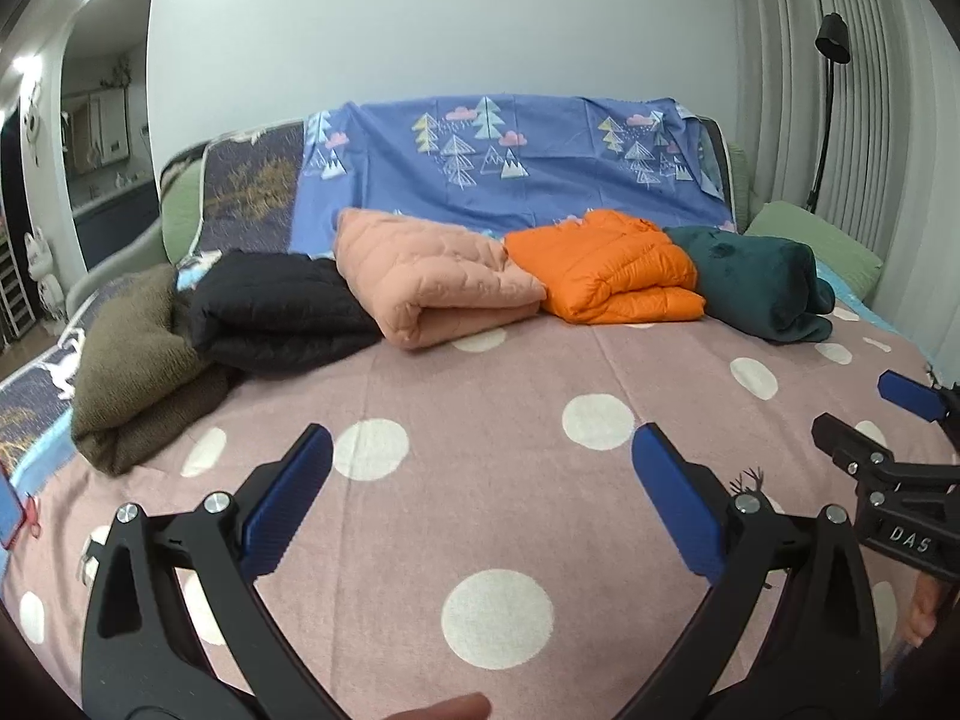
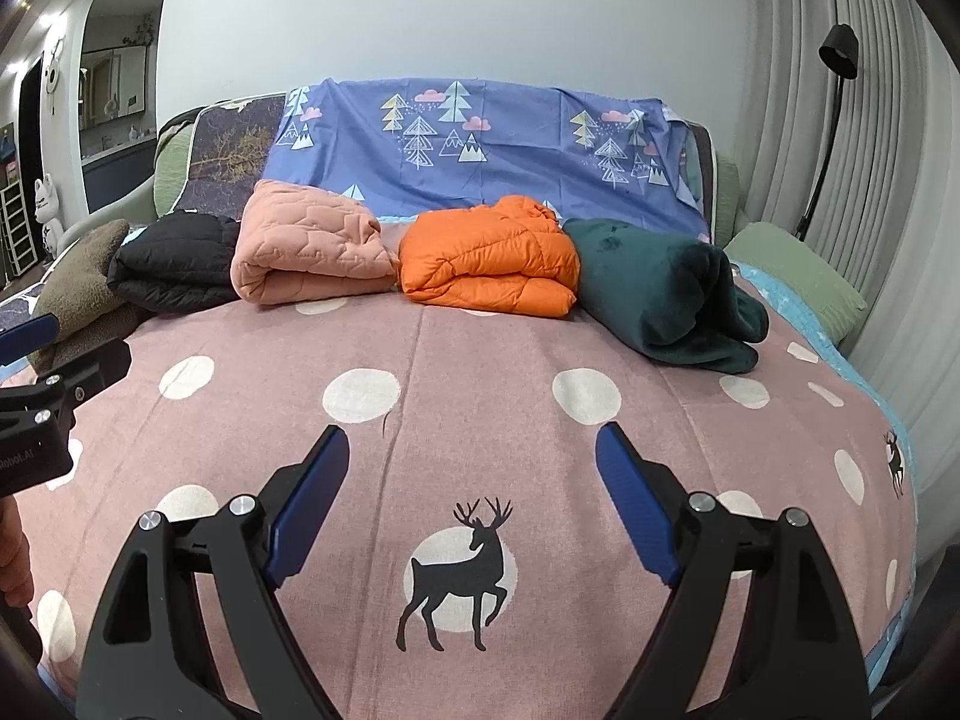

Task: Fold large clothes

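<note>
Five folded garments lie in a row at the back of the pink dotted bed cover (image 1: 480, 384) (image 2: 480, 354). From left: a brown fleece (image 1: 138, 372) (image 2: 78, 288), a black padded jacket (image 1: 282, 312) (image 2: 174, 270), a peach quilted jacket (image 1: 420, 276) (image 2: 306, 252), an orange puffer jacket (image 1: 612, 270) (image 2: 492, 258) and a dark green fleece (image 1: 762, 282) (image 2: 660, 294). My left gripper (image 1: 483, 444) is open over bare cover, nothing between its blue pads. My right gripper (image 2: 471, 444) is open too, above a deer print (image 2: 459, 576). Each gripper shows at the edge of the other's view.
A blue sheet with tree prints (image 1: 510, 150) (image 2: 480, 138) drapes the sofa back behind the clothes. Green cushions (image 1: 816, 240) (image 2: 786, 270) sit at the right, curtains and a black floor lamp (image 1: 831, 42) (image 2: 837, 48) beyond. A red-edged phone (image 1: 11, 510) lies at the left edge.
</note>
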`<state>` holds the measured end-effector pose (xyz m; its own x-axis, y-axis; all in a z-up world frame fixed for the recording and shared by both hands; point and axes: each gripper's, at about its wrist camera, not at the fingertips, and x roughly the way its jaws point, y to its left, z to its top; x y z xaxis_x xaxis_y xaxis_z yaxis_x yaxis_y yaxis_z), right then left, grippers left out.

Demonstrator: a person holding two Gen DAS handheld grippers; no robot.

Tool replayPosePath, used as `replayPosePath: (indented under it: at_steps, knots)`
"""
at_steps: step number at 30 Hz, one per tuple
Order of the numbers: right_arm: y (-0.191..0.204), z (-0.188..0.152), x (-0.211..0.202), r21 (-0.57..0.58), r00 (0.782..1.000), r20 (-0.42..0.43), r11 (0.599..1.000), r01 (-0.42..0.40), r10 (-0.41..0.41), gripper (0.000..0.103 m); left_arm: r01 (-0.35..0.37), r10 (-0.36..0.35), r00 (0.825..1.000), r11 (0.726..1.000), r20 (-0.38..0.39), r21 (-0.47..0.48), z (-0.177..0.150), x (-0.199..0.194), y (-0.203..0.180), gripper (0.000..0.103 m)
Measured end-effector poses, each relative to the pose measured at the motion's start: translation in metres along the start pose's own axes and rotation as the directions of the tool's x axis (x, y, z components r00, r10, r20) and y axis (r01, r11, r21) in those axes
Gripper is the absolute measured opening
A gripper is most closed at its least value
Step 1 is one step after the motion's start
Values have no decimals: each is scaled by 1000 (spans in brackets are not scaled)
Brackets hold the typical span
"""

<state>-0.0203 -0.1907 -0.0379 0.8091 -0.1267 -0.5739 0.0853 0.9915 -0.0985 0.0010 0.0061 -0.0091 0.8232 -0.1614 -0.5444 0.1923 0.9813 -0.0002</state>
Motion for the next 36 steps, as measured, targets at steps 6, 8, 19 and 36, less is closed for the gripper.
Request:
replayPosePath:
  at_steps: [6,8,19,36]
  knots:
    - [0,-1,3,7,1000,-8,1000,6,-6,85,-2,2,1000,1000,-7,-15,-1,3,5,101]
    - [1,-1,4,13,1000,-8,1000,5,-4,85,-6,6,1000,1000,-11,-20,-1,4,7,101]
    - [1,-3,3,24,1000,-10,1000,2,-2,85,-1,1,1000,1000,-14,-16,1,5,5,101]
    - [-2,-6,16,15,999,-41,1000,-4,5,85,13,-14,998,1000,-67,-12,-6,18,1,101]
